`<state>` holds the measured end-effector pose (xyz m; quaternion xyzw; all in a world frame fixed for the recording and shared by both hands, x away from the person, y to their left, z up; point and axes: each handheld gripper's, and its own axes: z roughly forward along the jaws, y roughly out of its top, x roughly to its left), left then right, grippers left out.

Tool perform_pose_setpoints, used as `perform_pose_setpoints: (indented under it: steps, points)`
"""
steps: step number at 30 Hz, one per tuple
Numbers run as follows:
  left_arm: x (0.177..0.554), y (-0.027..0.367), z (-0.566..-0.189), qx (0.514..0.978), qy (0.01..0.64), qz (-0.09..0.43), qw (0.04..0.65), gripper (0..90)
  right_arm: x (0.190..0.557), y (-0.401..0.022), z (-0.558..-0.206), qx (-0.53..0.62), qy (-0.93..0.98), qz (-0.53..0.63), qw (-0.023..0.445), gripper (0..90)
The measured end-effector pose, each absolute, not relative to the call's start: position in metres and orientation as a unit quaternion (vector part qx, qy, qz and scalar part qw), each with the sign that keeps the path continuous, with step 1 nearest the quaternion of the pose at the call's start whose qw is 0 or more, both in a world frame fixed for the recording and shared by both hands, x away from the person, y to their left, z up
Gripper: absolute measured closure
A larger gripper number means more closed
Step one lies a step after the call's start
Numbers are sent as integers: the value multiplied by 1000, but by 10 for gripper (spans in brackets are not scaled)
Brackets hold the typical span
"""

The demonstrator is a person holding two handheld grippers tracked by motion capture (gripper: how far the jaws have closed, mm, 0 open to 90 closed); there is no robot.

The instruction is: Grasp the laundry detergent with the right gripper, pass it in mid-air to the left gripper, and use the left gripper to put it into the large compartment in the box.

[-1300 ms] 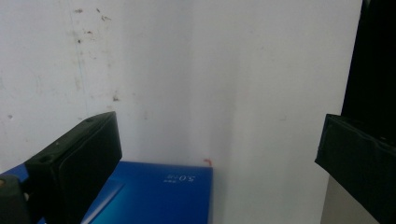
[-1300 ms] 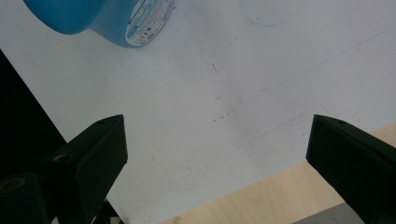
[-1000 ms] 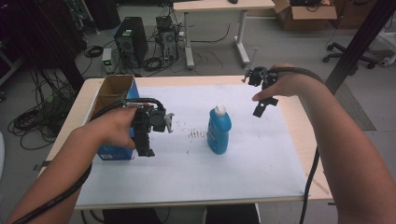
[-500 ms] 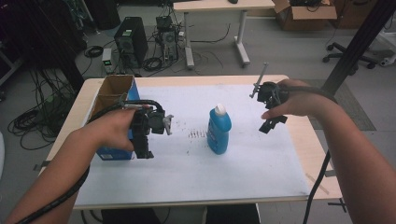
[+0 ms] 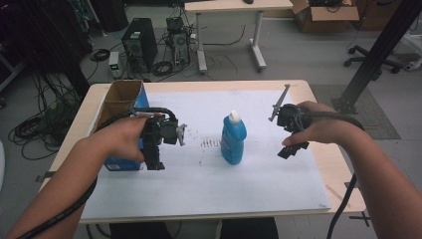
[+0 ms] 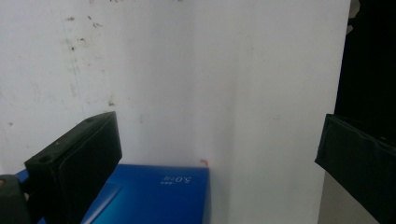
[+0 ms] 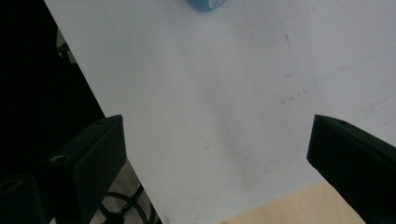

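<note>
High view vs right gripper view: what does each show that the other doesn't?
High view alone: the open blue cardboard box, the left gripper, both forearms, the whole blue bottle's white cap and the floor clutter beyond the table. Right gripper view alone: the right gripper up close, jaws wide apart with nothing between them. Both: the white sheet and the blue bottle.

Bottle (image 5: 233, 140): blue, white cap. Box (image 5: 121, 104): blue outside, brown inside. Table sheet (image 5: 209, 184): white, dark specks. Gripper jaws: black.
</note>
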<state>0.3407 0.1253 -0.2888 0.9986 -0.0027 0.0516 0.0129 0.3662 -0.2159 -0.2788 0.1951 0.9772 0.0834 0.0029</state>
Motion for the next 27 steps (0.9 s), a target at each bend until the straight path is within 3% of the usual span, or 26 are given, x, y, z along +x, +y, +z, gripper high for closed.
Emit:
perform_pose_setpoints:
  steps: [27]
  points:
    - [342, 123, -292, 999, -11, 44, 7, 4, 335, -201, -342, 300, 918, 252, 64, 41]
